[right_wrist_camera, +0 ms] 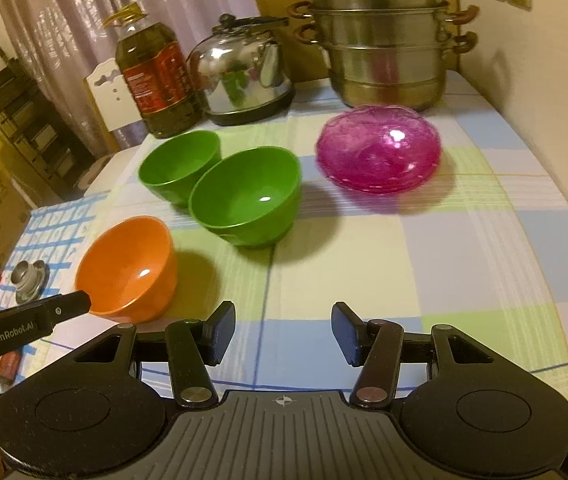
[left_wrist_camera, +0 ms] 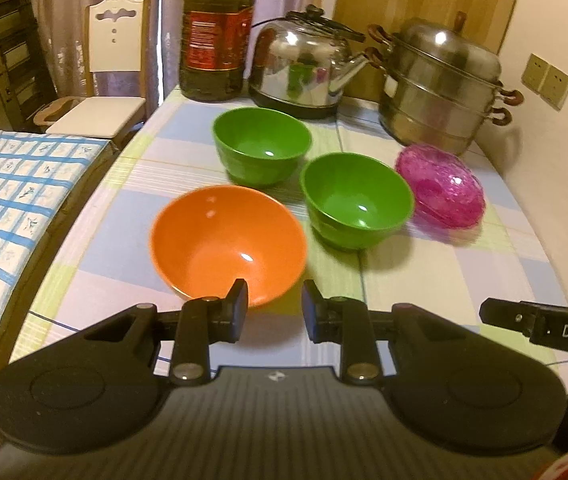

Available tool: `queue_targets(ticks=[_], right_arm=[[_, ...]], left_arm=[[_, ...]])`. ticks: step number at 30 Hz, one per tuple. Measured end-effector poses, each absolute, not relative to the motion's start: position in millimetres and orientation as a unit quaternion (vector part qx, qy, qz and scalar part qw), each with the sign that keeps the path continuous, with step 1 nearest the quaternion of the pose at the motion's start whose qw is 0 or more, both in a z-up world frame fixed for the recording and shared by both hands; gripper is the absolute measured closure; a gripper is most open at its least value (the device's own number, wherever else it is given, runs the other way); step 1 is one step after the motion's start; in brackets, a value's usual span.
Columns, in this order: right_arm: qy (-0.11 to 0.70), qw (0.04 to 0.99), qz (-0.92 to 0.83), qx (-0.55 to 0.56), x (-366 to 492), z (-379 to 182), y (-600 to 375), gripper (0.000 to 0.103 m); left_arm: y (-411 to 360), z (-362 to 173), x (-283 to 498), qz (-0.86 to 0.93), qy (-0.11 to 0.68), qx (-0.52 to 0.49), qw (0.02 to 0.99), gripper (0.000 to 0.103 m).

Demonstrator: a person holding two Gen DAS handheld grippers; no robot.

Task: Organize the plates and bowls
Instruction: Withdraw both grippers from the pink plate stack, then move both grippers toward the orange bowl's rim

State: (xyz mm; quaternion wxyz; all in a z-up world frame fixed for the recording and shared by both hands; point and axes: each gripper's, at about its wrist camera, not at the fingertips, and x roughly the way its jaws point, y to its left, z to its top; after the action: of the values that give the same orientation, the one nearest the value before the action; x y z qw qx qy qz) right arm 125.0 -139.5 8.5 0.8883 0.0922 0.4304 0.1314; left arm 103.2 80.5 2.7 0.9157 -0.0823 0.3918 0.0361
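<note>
Left wrist view: left gripper (left_wrist_camera: 274,306) is held parted and empty, close before the orange bowl (left_wrist_camera: 226,240); two green bowls (left_wrist_camera: 262,144) are seen apart, unstacked.
Right wrist view: right gripper (right_wrist_camera: 283,330) is held open, empty; pink plates (right_wrist_camera: 378,148) are seen stacked.
Progress: bowls are judged still to be nested.

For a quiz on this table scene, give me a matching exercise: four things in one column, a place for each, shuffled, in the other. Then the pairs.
Things:
1. orange bowl
2. pink glass dish
3. kettle
4. oil bottle

Places:
A. just in front of the steamer pot
B. far corner of the table, by the curtain
C. nearest the left gripper, ahead of its fingers
D. between the oil bottle and the steamer pot

Pairs: 1-C, 2-A, 3-D, 4-B
</note>
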Motion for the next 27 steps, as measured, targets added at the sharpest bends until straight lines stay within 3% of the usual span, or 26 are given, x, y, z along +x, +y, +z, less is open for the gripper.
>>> queue_targets(ticks=[14, 27], right_arm=[[0.427, 0.884, 0.179, 0.071, 158.8, 1.8, -70.1, 0.049], [0.45, 0.867, 0.208, 0.059, 197.4, -31.1, -22.2, 0.05]], left_arm=[[156.1, 10.1, 130.3, 0.051, 0.401, -0.058, 0.913, 0.077], [196.0, -37.7, 166.1, 0.035, 0.433, -0.079, 0.897, 0.077]])
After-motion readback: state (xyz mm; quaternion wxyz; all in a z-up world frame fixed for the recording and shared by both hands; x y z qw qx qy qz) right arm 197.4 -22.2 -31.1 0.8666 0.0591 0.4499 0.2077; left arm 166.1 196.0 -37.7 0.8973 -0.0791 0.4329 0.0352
